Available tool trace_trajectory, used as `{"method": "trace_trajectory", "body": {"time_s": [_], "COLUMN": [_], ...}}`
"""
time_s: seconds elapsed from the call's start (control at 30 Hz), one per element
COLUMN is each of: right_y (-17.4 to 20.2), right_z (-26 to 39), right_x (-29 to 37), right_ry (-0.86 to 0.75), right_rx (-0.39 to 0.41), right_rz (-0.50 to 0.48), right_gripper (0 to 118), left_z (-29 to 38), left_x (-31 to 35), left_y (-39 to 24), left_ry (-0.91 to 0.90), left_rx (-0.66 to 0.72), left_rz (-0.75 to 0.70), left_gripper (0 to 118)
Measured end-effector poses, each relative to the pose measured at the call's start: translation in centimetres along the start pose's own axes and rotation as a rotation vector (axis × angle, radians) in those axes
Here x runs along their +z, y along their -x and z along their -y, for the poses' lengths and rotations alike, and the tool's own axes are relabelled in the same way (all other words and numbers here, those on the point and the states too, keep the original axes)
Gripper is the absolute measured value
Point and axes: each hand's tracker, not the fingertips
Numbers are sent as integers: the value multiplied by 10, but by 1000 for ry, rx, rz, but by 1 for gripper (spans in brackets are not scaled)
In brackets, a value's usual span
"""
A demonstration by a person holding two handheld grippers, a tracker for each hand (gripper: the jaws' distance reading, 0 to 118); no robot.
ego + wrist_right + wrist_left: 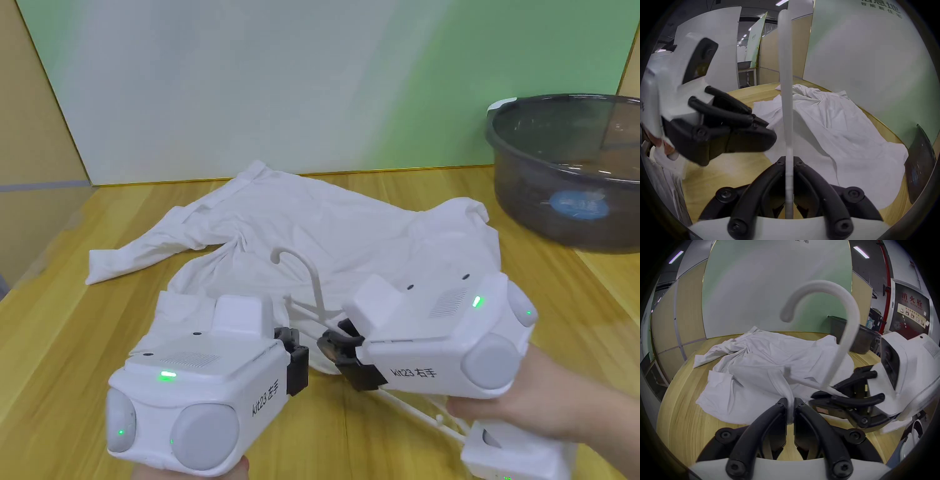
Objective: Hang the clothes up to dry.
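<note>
A white shirt (325,231) lies crumpled on the wooden table (75,350). Over its near part rises a white plastic hanger (310,275) with its hook up. My left gripper (300,365) is at the shirt's near edge. In the left gripper view its jaws (790,404) are shut on a fold of the shirt (761,356). My right gripper (331,347) faces it from the right, almost touching. The right gripper view shows that gripper (789,162) shut on the hanger (786,81), with the left gripper (768,128) close on the left above the shirt (834,121).
A dark translucent basin (562,169) stands at the table's back right. A pale green and white wall panel (281,81) closes off the far edge. Bare wood lies to the left and front of the shirt. A person's hand (537,400) holds the right gripper.
</note>
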Motion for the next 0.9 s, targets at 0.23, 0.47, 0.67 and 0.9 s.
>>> {"method": "trace_trajectory", "body": {"time_s": [0.23, 0.47, 0.67, 0.9], "right_y": [3, 11, 10, 9], "right_z": [1, 5, 1, -1], "right_x": [1, 7, 11, 4], "right_ry": [-8, -18, -42, -38], "right_rx": [20, 64, 49, 39], "right_rz": [7, 42, 46, 37], "right_gripper": [5, 5, 5, 5], "left_z": [-1, -34, -43, -32], "left_x": [8, 21, 28, 35], "left_y": [10, 15, 7, -2], "left_ry": [-33, -118, -143, -127], "left_rx": [34, 14, -32, -46], "left_rz": [-3, 10, 35, 79], "left_gripper": [3, 3, 3, 3]}}
